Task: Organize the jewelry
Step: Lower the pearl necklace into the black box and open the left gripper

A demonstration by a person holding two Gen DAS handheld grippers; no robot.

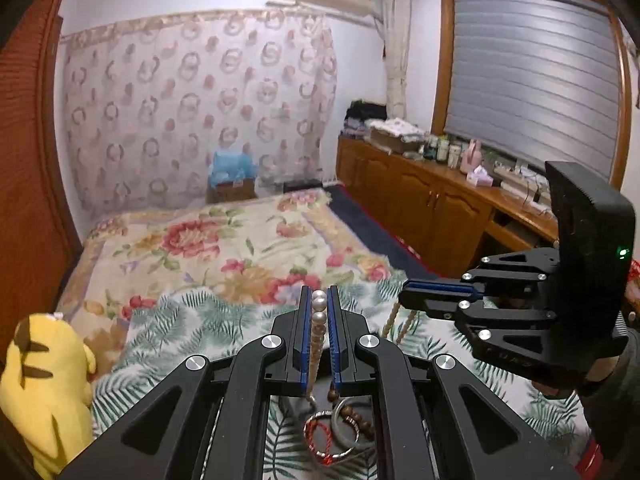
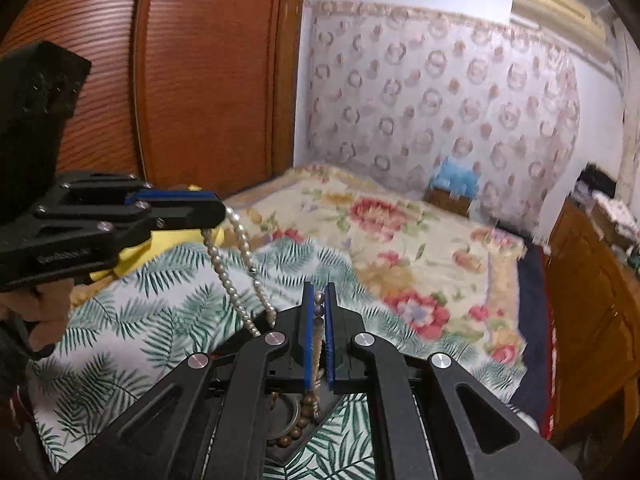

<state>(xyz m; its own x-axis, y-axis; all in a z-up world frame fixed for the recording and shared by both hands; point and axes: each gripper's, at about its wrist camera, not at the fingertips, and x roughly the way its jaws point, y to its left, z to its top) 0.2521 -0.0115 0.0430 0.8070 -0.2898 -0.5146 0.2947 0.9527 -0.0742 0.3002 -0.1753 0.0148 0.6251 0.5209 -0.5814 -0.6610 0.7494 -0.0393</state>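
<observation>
My left gripper point(image 1: 319, 300) is shut on a white pearl necklace point(image 1: 319, 312), held above the bed. The same necklace point(image 2: 236, 264) hangs in two strands from the left gripper point(image 2: 216, 210) in the right wrist view and runs to my right gripper point(image 2: 319, 304), which is also shut on it. In the left wrist view the right gripper point(image 1: 404, 292) is at the right, with pearl strands point(image 1: 390, 322) hanging below it. Under the grippers lie a red cord bracelet point(image 1: 320, 436), a silver bangle point(image 1: 352, 426) and a brown bead bracelet point(image 2: 292, 432).
A leaf-print cloth point(image 2: 132, 320) covers the near bed, with a floral blanket point(image 1: 208, 248) behind. A yellow plush toy point(image 1: 44, 392) sits at the left. A wooden cabinet point(image 1: 432, 200) with bottles runs along the right wall. A wooden wardrobe point(image 2: 180, 80) stands at the left.
</observation>
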